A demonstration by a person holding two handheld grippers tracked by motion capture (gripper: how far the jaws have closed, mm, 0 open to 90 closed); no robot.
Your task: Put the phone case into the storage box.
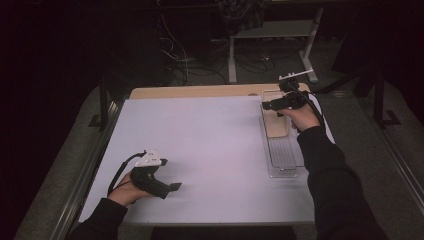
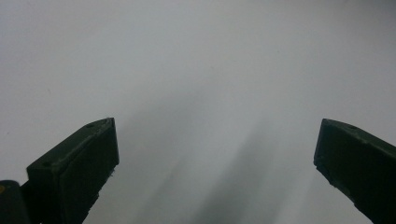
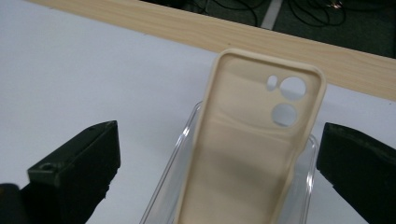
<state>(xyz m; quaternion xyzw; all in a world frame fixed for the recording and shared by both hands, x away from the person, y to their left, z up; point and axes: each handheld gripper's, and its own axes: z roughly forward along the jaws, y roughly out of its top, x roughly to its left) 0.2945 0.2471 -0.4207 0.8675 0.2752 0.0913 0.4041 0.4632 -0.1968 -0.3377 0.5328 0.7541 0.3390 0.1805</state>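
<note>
Seemingly nothing has yet been grasped: the beige phone case [image 3: 252, 149] lies in the clear tray [image 1: 283, 150], framed by the wide-open right gripper [image 3: 217, 158], while the left gripper [image 2: 217, 158] is held agape, empty, over the white table [image 1: 210, 145].

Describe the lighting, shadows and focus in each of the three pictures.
High view: the white table is lit, the surroundings nearly black. Left gripper view: soft grey shadow streaks on the plain white surface between the open left tongs, whose tips look slightly soft. Right gripper view: the beige phone case in the clear tray is fairly sharp, evenly lit, between the open right tongs.
</note>
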